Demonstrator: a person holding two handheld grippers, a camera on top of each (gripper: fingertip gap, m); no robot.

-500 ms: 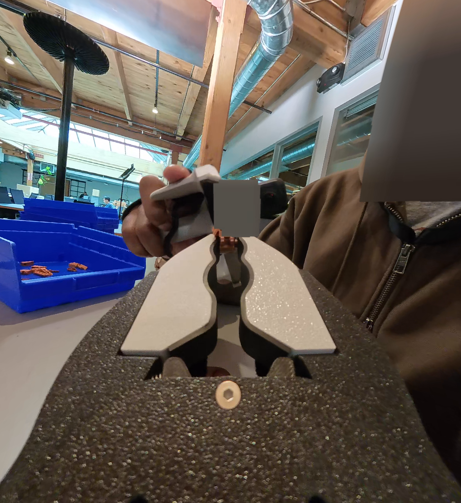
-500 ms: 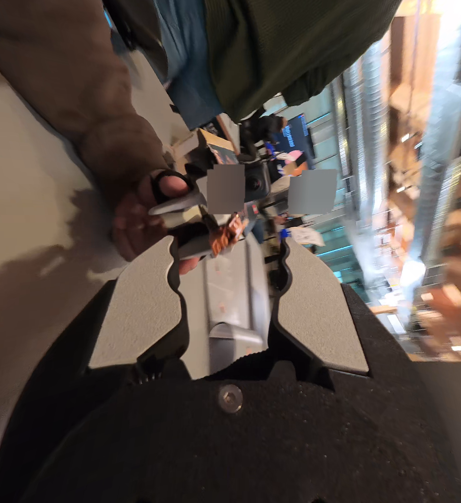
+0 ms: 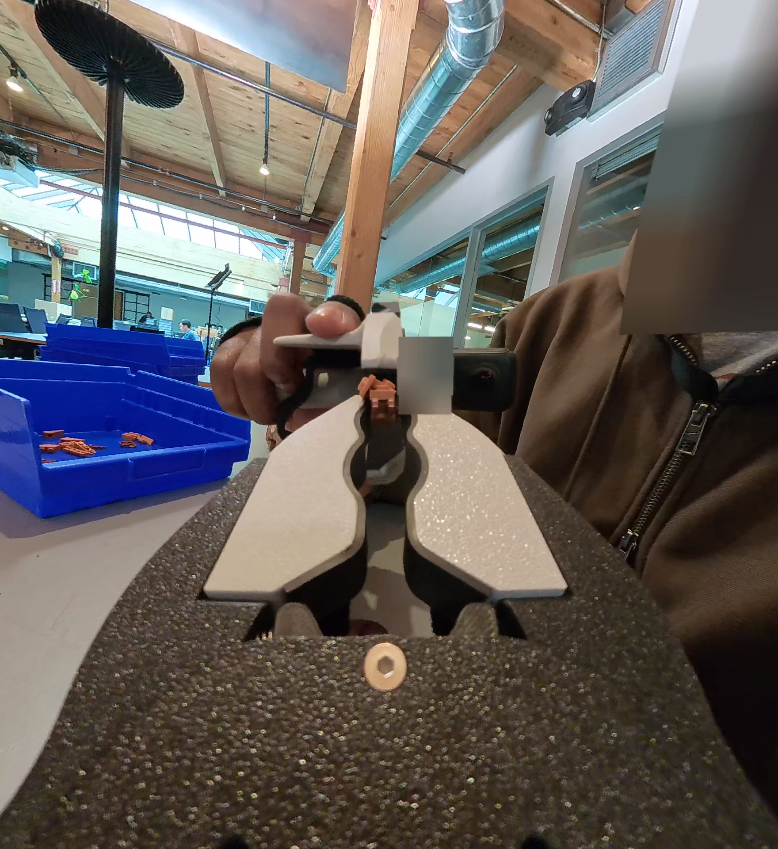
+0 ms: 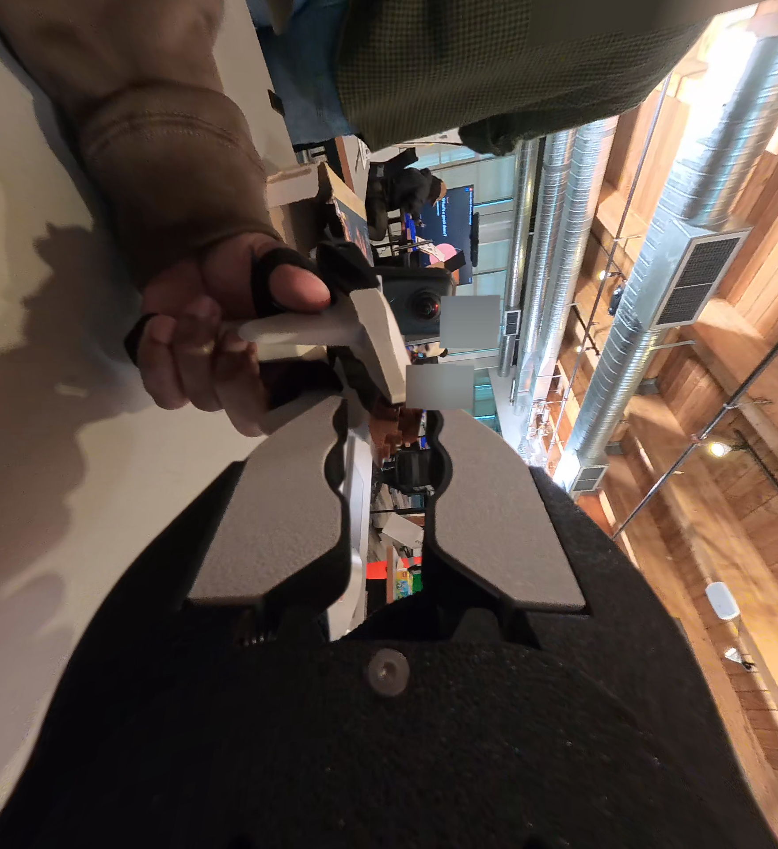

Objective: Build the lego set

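Note:
A small brown and orange lego assembly (image 3: 380,397) sits between my left gripper's (image 3: 383,411) fingertips, which are shut on it, raised above the table. My right gripper (image 3: 369,367) faces it side-on, held by a hand (image 3: 249,372), with its fingertips at the assembly's upper orange part. In the right wrist view my right gripper (image 4: 387,413) has its jaws narrowed around the brown assembly (image 4: 398,422) and the tip of the left gripper (image 4: 369,335), held by a hand (image 4: 194,349). Grey patches hide part of both grippers.
A blue bin (image 3: 157,478) on the white table (image 3: 33,597) at left holds several loose brown lego pieces (image 3: 72,445). More blue bins (image 3: 116,349) are stacked behind. A person's brown jacket (image 3: 653,482) fills the right side. Another person's green top (image 4: 493,69) is close above.
My right gripper's jaws were wide apart and have closed in around the lego assembly. The two grippers have come slightly closer together. The left gripper keeps its hold.

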